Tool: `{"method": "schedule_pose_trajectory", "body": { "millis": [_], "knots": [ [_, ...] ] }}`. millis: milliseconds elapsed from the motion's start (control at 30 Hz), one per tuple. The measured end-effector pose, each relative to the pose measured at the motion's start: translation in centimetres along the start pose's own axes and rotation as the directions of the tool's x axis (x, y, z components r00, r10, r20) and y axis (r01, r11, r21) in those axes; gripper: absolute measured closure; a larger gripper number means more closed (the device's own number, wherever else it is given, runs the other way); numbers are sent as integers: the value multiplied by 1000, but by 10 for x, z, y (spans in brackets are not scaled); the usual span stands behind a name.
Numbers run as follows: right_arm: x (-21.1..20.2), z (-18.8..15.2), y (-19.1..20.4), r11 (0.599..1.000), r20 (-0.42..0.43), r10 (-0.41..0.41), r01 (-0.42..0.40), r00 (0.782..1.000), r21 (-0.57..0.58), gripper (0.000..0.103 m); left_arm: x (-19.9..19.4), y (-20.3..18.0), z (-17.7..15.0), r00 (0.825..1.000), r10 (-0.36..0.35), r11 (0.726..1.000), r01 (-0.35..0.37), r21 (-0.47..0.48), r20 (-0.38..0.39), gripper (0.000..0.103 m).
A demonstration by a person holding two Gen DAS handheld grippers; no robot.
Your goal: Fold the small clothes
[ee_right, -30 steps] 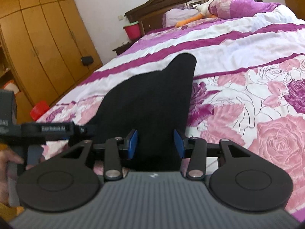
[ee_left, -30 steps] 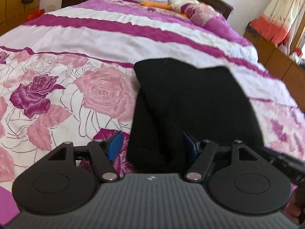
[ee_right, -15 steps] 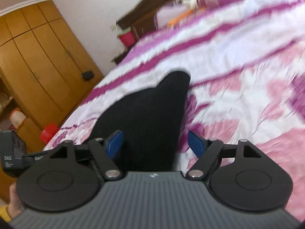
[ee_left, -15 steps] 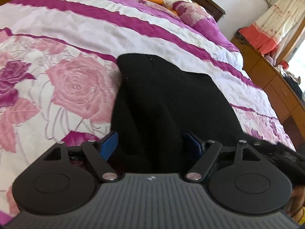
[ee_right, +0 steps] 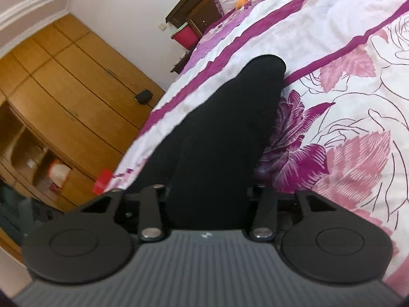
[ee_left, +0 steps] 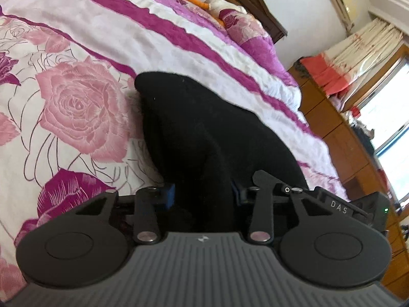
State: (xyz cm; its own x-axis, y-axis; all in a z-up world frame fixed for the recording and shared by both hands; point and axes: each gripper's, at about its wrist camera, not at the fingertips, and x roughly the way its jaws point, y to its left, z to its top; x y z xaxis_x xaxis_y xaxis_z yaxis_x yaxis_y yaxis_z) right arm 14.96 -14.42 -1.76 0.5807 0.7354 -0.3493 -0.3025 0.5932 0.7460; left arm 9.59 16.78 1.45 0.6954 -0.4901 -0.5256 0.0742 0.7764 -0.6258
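A black garment [ee_left: 204, 133] lies on a bed covered by a floral bedspread [ee_left: 76, 107] of pink and purple roses crossed by white and magenta stripes, and both tongs have its near edge between their fingers. In the left wrist view the left tongs [ee_left: 203, 195] sit at 6 o'clock, their jaws closing, with the cloth bunched between the blue pads [ee_left: 169, 195]; the fabric fills the gap and the pads look pressed against it. From there the garment runs up toward 11 o'clock, ending in a rounded corner beside a large pink rose, and it spreads toward 3 o'clock, where part of the right tool, marked DAS, shows at the frame's edge. In the right wrist view the right tongs [ee_right: 207, 197] are also at 6 o'clock, jaws closing, with the black cloth [ee_right: 225, 133] packed between the fingers so tightly that the pads themselves are hidden. The garment narrows as it rises to a rounded tip near 1 o'clock, lying across a magenta stripe. A wooden wardrobe [ee_right: 64, 107] stands at 9 o'clock, a pink bin [ee_right: 184, 35] at 12 o'clock beside the dark headboard [ee_right: 204, 0], and orange-trimmed curtains [ee_left: 345, 58] hang at 2 o'clock in the left view.
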Motion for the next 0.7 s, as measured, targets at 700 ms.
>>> {"method": "schedule_pose_trajectory", "body": {
  "millis": [700],
  "knots": [
    [-97,-42,22,957,-104,-196,167,975,-237,51,-43,-79,-101,982,175,965,-158,208,-67,46]
  ]
}}
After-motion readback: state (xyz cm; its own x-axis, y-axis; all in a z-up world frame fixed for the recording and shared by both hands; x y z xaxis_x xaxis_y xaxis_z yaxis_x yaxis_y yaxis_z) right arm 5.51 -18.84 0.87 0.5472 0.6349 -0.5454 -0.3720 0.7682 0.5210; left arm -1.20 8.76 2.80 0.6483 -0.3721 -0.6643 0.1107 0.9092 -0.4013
